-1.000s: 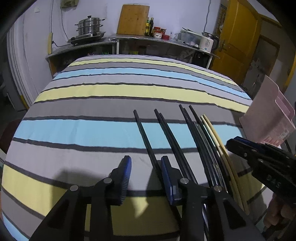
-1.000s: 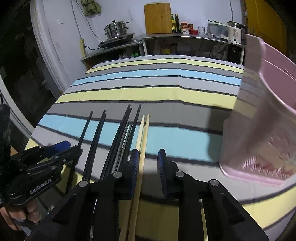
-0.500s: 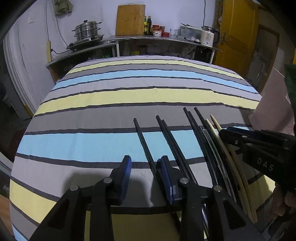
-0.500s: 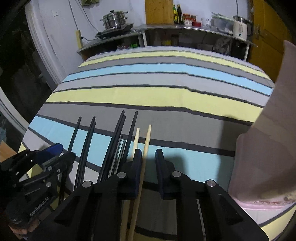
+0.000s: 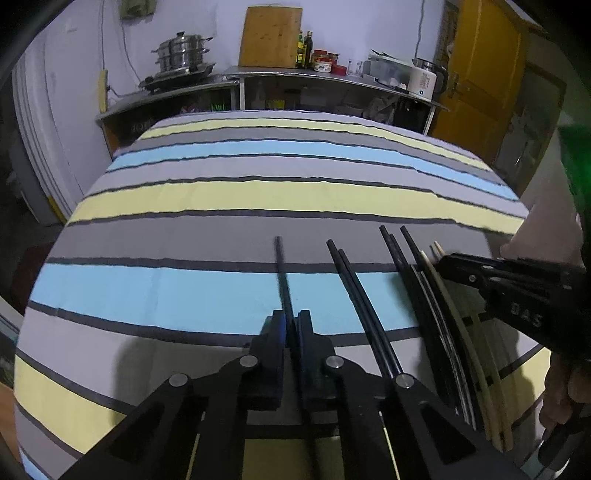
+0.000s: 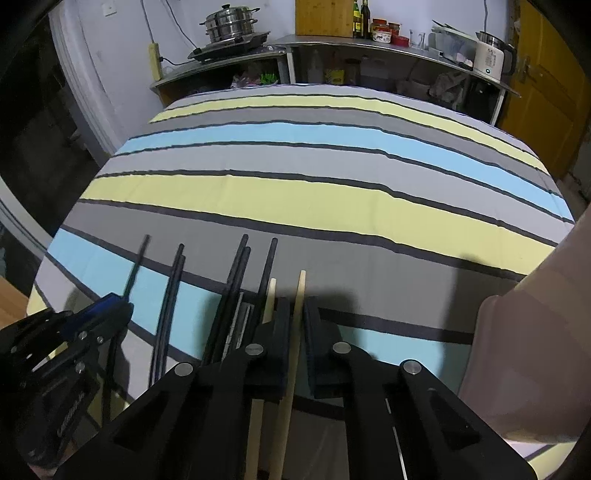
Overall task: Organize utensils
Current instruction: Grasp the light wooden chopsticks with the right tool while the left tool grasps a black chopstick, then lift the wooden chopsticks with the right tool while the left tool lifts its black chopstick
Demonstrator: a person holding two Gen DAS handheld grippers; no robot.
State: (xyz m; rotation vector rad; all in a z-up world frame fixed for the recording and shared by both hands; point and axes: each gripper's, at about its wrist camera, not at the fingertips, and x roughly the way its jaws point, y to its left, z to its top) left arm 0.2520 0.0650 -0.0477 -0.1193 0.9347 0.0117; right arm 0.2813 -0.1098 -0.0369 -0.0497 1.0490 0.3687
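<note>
Several chopsticks lie side by side on the striped tablecloth (image 5: 258, 199). My left gripper (image 5: 290, 325) is shut on the leftmost single black chopstick (image 5: 282, 273). A pair of black chopsticks (image 5: 354, 288) lies to its right, then a black bundle (image 5: 413, 280) and two pale wooden chopsticks (image 5: 443, 288). My right gripper (image 6: 297, 317) is nearly closed around one wooden chopstick (image 6: 300, 295); the other wooden chopstick (image 6: 270, 299) lies just left of its left finger. The black chopsticks (image 6: 236, 280) lie further left.
A pink plastic holder (image 6: 535, 332) stands at the table's right edge. Behind the table is a counter with a steel pot (image 6: 229, 26), cutting board (image 5: 269, 37), bottles and a kettle (image 6: 489, 55). A yellow door (image 5: 484, 81) is at the back right.
My left gripper has closed from wide open onto the single black chopstick. My right gripper narrowed around the wooden chopstick. Both views shifted slightly left and forward.
</note>
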